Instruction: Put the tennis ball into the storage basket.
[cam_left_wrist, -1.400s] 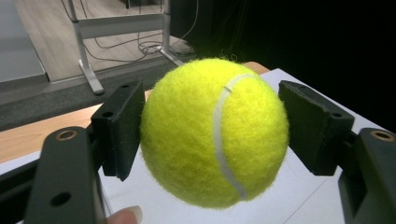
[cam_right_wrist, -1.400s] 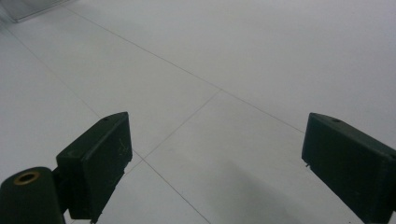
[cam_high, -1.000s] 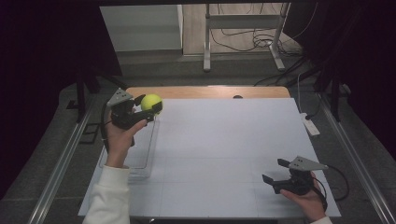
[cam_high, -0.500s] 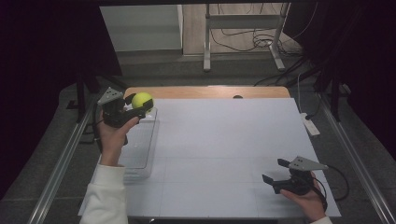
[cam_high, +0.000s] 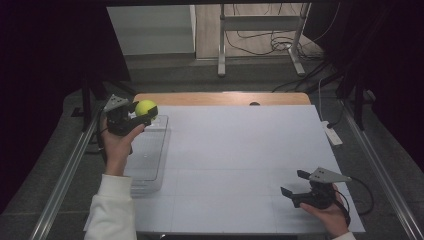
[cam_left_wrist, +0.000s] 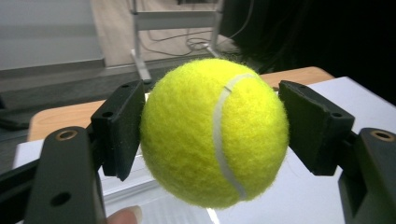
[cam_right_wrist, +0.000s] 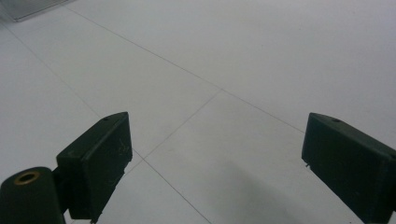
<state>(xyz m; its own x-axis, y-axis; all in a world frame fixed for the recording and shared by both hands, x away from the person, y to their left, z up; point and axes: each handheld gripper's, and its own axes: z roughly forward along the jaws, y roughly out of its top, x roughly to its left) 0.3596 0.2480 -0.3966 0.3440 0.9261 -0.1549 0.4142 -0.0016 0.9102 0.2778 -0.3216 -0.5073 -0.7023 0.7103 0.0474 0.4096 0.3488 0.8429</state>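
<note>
High view: left gripper (cam_high: 142, 116) at upper left of frame, clamped on yellow tennis ball (cam_high: 146, 107), held above far end of clear plastic tray (cam_high: 150, 155). Left gripper view: both pads pressed against ball's sides, white seam facing camera. Right gripper (cam_high: 295, 186) at lower right of frame, jaws spread apart with nothing between, low over white table (cam_high: 240, 150).
</note>
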